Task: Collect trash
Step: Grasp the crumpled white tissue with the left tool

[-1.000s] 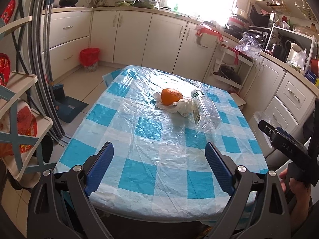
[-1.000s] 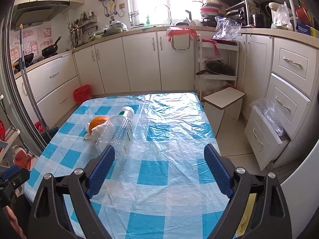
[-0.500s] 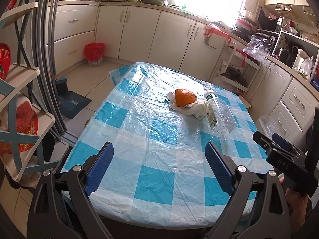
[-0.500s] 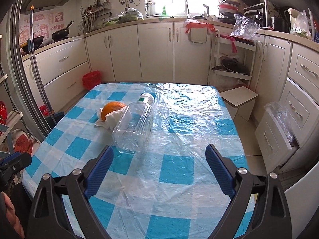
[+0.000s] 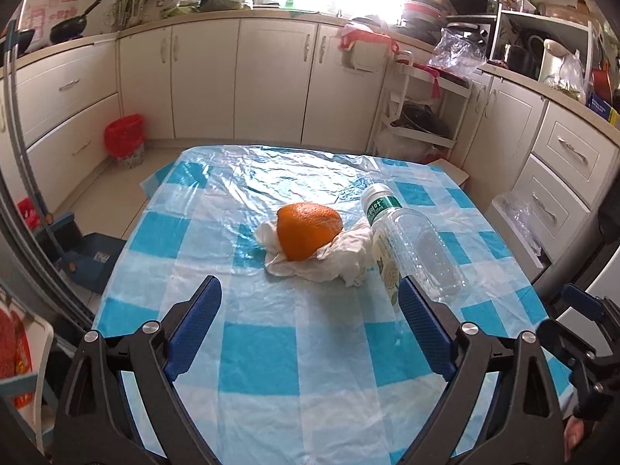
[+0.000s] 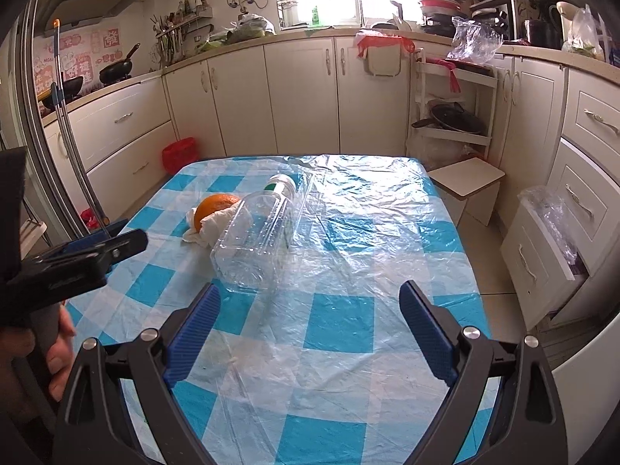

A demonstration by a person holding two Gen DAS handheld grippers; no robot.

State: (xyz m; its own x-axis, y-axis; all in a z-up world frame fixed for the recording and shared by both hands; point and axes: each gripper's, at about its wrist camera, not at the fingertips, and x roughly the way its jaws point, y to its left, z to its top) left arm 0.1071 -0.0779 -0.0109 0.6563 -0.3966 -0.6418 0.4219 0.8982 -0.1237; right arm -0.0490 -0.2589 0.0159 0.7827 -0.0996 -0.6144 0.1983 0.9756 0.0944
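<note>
Left wrist view: checked table [image 5: 271,360] in kitchen, white cabinets [image 5: 271,77] behind.

Both my cams sit low at the near end of the desk [image 5: 267,364], looking along it toward the cabinets — left one nearer the orange [image 5: 308,228], right one nearer the bottle [image 6: 255,240]. Both see orange, bottle and cabinets.

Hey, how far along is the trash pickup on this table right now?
Nothing looks collected yet. The orange peel sits on the crumpled tissue, and the empty plastic bottle lies on its side against it. Both claws, left and right, are open and empty. All three pieces remain; the red bin stands on the floor.
</note>
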